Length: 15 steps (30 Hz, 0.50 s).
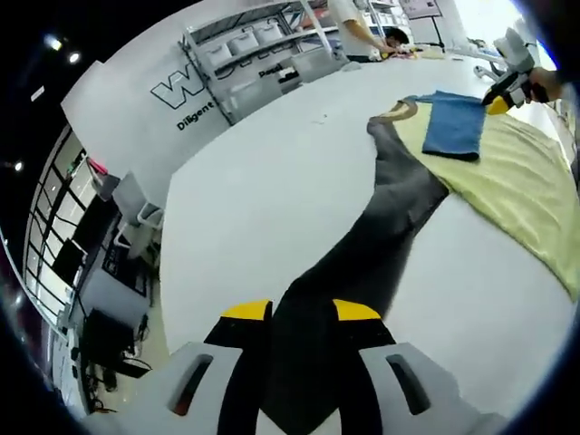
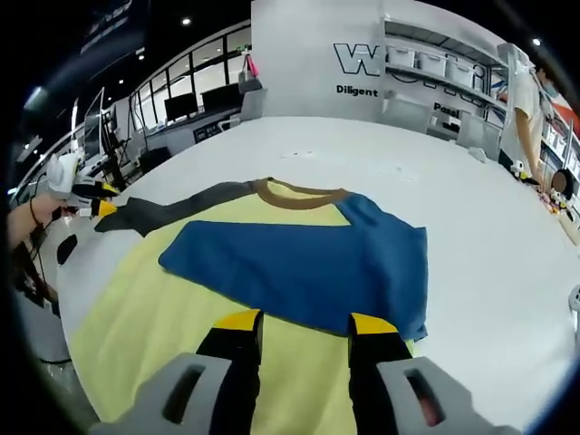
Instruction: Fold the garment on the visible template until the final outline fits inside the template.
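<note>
Setting: indoor lab or workshop hall. Large white worktable point(image 2: 381, 172); metal shelving point(image 1: 263, 41) with storage bins; white wall with lettering point(image 2: 376, 63) (partly cut off); glass-partitioned side rooms point(image 2: 195, 95); ceiling spotlights.

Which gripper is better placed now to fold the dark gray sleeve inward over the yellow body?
Left. The left gripper already holds the dark gray sleeve, stretched outward; the right gripper sits at the blue sleeve.

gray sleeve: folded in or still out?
Out. The gray sleeve stretches straight off the yellow shirt across the table, its end clamped in the left gripper.
</note>
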Tool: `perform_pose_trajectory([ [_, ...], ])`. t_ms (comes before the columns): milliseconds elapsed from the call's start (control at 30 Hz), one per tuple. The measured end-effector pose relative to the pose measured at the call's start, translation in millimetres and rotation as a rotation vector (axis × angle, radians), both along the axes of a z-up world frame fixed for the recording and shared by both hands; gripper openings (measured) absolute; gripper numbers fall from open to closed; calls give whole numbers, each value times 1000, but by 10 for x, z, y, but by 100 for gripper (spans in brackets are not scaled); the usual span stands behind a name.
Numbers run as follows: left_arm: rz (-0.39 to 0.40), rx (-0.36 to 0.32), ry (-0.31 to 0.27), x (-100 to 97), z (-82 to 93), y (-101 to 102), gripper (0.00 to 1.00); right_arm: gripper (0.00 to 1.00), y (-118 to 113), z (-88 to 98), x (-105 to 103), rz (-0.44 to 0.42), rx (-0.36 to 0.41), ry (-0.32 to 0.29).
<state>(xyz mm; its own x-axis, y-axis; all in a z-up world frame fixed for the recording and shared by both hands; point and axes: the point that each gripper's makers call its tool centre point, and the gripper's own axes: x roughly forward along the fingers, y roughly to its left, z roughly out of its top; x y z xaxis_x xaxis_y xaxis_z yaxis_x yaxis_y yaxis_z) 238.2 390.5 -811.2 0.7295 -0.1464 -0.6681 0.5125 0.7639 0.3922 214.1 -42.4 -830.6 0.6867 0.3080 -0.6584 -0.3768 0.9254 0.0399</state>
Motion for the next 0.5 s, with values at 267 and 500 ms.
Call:
perform_pose_trajectory([
  [267, -169, 87, 32, 175, -61, -57, 26, 32, 11, 20, -38, 4, -1, -1],
  [500, -269, 84, 95, 167, -115, -148, 27, 32, -20, 15, -47, -4, -1, 0],
])
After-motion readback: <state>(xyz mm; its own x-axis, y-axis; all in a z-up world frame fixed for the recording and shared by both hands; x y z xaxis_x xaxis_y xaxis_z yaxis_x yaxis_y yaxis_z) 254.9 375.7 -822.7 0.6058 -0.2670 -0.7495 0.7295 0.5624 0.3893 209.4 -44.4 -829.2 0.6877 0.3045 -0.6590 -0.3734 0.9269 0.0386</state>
